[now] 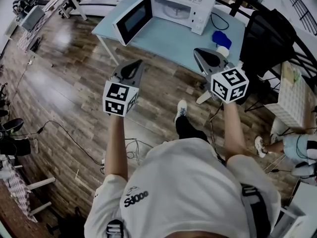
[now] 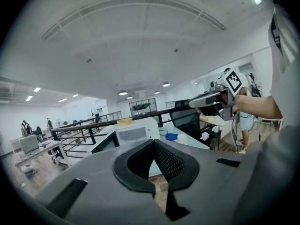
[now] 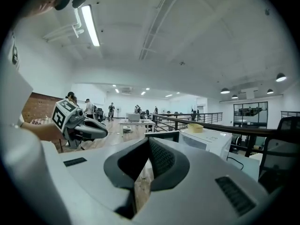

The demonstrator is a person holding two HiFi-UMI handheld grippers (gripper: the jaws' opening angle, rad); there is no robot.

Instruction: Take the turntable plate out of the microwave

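My left gripper (image 1: 139,63) and right gripper (image 1: 196,51) are both fully closed, holding nothing. The microwave (image 1: 185,4) faces me, its door (image 1: 132,19) swung open leftward; the turntable plate (image 1: 173,10) seems to lie flat inside. The print on the panel (image 1: 200,15) is unreadable.

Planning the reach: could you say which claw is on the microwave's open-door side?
The left claw, in line with the swung-out door; the right claw faces the control panel.

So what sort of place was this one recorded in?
Probably an open-plan office or lab: a desk monitor, a black railing, an office chair, and the microwave on a pale blue table.
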